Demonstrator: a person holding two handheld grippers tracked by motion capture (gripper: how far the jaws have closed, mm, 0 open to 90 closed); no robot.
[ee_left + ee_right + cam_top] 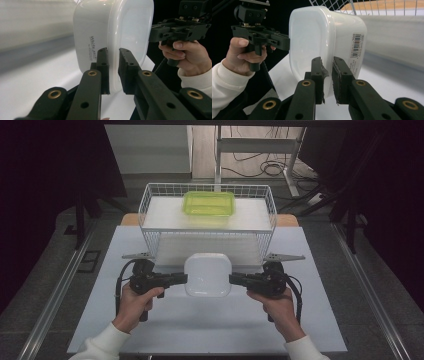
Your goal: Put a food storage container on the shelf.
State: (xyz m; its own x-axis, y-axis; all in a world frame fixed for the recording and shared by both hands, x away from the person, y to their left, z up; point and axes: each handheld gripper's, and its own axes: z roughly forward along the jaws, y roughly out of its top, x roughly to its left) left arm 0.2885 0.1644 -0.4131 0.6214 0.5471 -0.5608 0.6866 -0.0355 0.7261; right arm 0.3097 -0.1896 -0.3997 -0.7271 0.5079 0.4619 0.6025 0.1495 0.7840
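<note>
L gripper (181, 279): jaws nearly closed, clamped on the rim at the left edge of the white rounded-rectangular plastic container w/ lid (207, 274); in the left gripper view the pads (103, 65) sit either side of the rim, thin gap b/w them taken up by plastic. R gripper (235, 279): same state, nipped onto the rim on the opposite edge; pads (339, 72) pressing the lip in the right gripper view. Container held b/w both grippers, lid up, roughly level, over the pale blue-grey tabletop (300, 320), just in front of the white wire basket (150, 200). Basket holds a lime-green translucent plastic box (209, 203) on a white liner, well apart from the container. Barcode sticker (357, 42) on the container's side wall.
</note>
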